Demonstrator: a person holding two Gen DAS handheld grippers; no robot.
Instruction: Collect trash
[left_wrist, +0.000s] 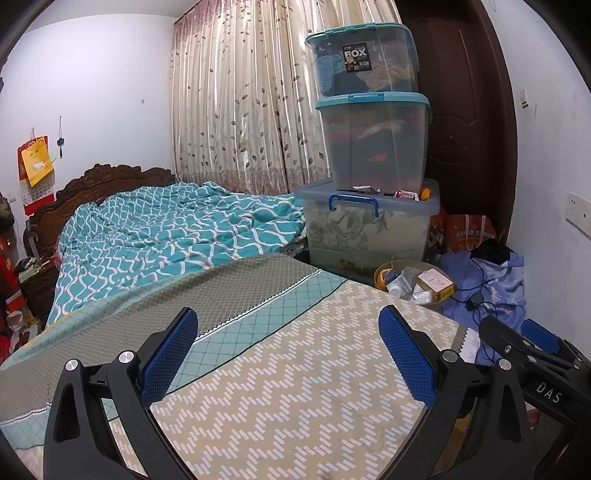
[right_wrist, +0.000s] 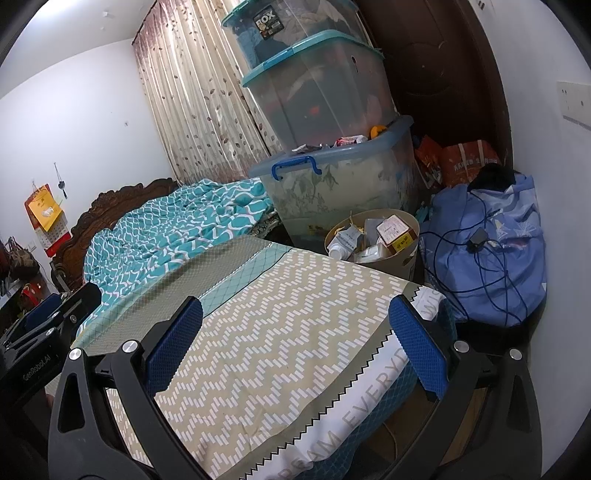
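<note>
A tan waste bin (left_wrist: 439, 301) full of boxes, bottles and wrappers stands on the floor just past the far corner of the bed; it also shows in the right wrist view (right_wrist: 402, 262). My left gripper (left_wrist: 288, 354) is open and empty, held over the zigzag-patterned bed sheet (left_wrist: 295, 387). My right gripper (right_wrist: 295, 347) is open and empty over the same sheet (right_wrist: 277, 332), near the bed's foot corner. The right gripper shows at the right edge of the left wrist view (left_wrist: 524, 343); the left one shows at the left edge of the right wrist view (right_wrist: 48, 317).
Three stacked plastic storage boxes (left_wrist: 369, 140) stand beyond the bin, with small wrappers (right_wrist: 343, 142) on the lowest lid. A blue cloth bundle with a black cable (right_wrist: 487, 251) lies right of the bin. A teal quilt (left_wrist: 177, 229) covers the bed's head end.
</note>
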